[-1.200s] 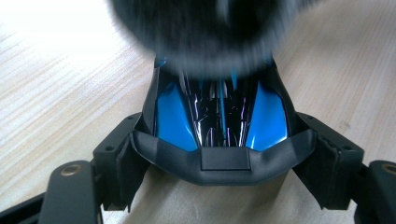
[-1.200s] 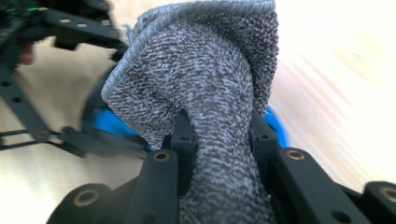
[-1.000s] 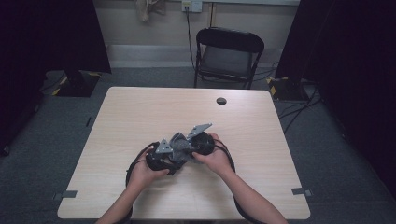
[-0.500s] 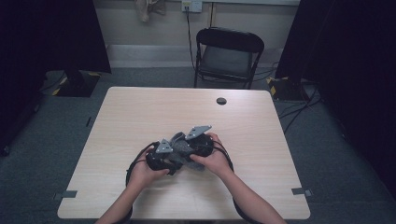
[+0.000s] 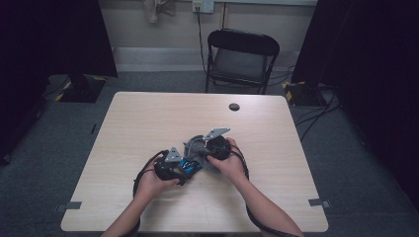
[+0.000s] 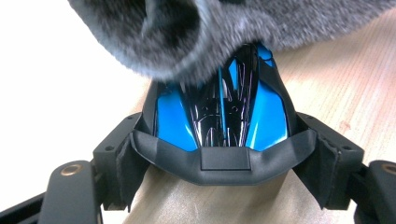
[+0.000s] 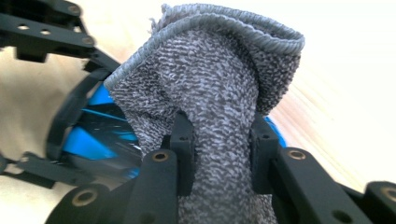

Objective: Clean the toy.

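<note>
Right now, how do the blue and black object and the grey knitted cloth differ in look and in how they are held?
The blue and black object is glossy and rigid; the grey knitted cloth is matte, fuzzy and soft. The left claw spans the object wide across its end; the right claw pinches the cloth into a narrow bunch. The object lies low on the table; the cloth drapes over its far end. Both are gripped.

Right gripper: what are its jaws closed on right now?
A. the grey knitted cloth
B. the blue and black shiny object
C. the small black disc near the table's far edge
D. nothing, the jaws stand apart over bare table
A: in the right gripper view the right gripper has both black jaws pinching a bunched fold of the grey knitted cloth, while the blue and black object sits between the left gripper's jaws.
</note>
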A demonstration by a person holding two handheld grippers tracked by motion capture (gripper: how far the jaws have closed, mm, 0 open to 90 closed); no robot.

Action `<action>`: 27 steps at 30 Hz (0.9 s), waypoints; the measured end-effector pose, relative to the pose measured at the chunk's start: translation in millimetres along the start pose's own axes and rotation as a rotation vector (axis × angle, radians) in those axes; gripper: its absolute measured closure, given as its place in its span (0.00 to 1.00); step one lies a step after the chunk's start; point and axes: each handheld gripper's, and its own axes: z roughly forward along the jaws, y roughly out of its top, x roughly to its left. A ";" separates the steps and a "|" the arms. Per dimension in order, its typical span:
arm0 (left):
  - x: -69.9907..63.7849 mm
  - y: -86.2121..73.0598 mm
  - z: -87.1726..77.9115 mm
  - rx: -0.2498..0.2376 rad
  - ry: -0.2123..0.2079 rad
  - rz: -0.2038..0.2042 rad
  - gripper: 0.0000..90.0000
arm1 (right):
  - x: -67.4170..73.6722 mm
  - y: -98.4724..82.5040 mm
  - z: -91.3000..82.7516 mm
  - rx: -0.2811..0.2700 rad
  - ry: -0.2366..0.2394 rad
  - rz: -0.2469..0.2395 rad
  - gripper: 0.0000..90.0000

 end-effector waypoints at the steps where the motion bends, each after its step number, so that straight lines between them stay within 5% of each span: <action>1: 0.0 0.0 0.0 -0.001 0.000 0.000 0.27 | -3.1 -0.7 0.4 0.002 -0.001 0.013 0.78; 11: 0.4 -0.2 0.0 -0.004 -0.004 -0.001 0.27 | -23.4 -4.3 2.3 0.053 -0.095 0.052 0.79; 16: 0.7 -0.3 -0.1 -0.004 -0.005 -0.001 0.27 | -23.9 -2.6 -1.0 0.044 -0.085 0.066 0.80; 27: 0.6 -0.7 -0.1 -0.009 -0.003 -0.005 0.27 | 25.8 24.3 -1.4 0.012 0.102 -0.011 0.81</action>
